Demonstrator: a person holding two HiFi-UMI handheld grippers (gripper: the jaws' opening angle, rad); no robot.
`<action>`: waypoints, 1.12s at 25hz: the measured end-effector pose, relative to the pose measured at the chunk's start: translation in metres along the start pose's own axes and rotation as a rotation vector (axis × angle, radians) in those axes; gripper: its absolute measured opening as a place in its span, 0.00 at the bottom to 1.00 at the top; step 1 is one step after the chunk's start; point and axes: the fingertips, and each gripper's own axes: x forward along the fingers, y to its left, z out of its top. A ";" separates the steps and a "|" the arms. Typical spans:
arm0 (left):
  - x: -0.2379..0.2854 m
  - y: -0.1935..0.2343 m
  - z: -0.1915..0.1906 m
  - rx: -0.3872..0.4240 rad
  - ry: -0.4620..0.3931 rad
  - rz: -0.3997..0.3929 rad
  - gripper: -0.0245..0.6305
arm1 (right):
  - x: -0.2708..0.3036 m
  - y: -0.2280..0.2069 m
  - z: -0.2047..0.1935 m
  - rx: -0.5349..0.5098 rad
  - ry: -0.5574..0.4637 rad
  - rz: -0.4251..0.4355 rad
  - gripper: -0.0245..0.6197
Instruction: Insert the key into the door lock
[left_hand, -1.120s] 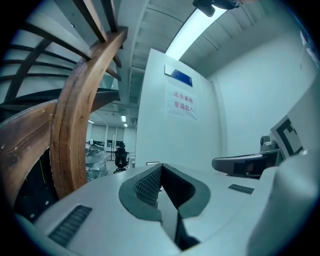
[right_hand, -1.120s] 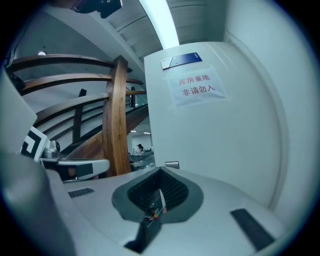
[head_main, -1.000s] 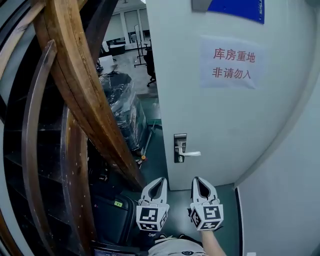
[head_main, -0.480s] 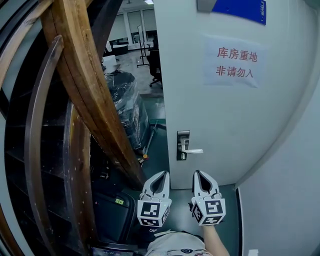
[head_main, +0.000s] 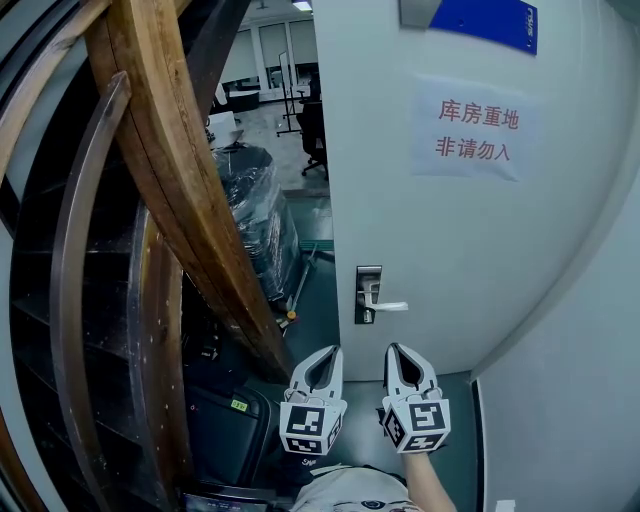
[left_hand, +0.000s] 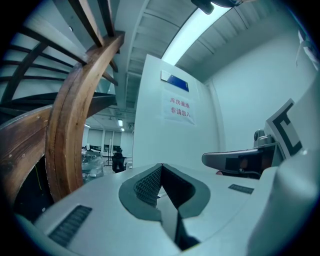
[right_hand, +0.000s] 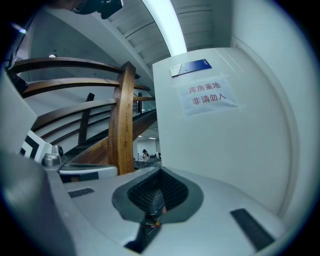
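Note:
The white door (head_main: 450, 230) stands ajar, with a metal lock plate (head_main: 368, 290) and lever handle (head_main: 392, 306) near its left edge. Both grippers hover side by side below the lock, pointing at the door and apart from it. My left gripper (head_main: 333, 350) has its jaws together with nothing seen between them (left_hand: 161, 165). My right gripper (head_main: 392, 348) is shut on a thin shiny key (right_hand: 156, 202) lying between its ribbed pads, with a small orange bit below it. The lock is hidden behind the jaws in both gripper views.
A curved wooden stair beam (head_main: 170, 170) rises close on the left. A plastic-wrapped bundle (head_main: 250, 200) fills the gap beyond the door's edge. A dark case (head_main: 225, 420) lies on the floor at lower left. A paper sign (head_main: 478, 128) hangs on the door; a wall (head_main: 580, 380) closes the right.
The head view has slid slightly, so the door and lock sit a little further right. Both grippers keep their place below the lock, jaws unchanged.

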 end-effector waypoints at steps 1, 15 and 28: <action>0.001 0.000 -0.001 -0.002 0.001 -0.001 0.04 | 0.000 -0.001 0.000 -0.004 0.001 -0.001 0.05; 0.003 -0.003 -0.006 -0.008 0.013 -0.002 0.04 | -0.003 -0.003 -0.002 -0.024 0.003 0.001 0.05; -0.002 -0.004 -0.011 -0.015 0.021 0.009 0.05 | -0.007 -0.003 -0.009 -0.014 0.018 0.001 0.05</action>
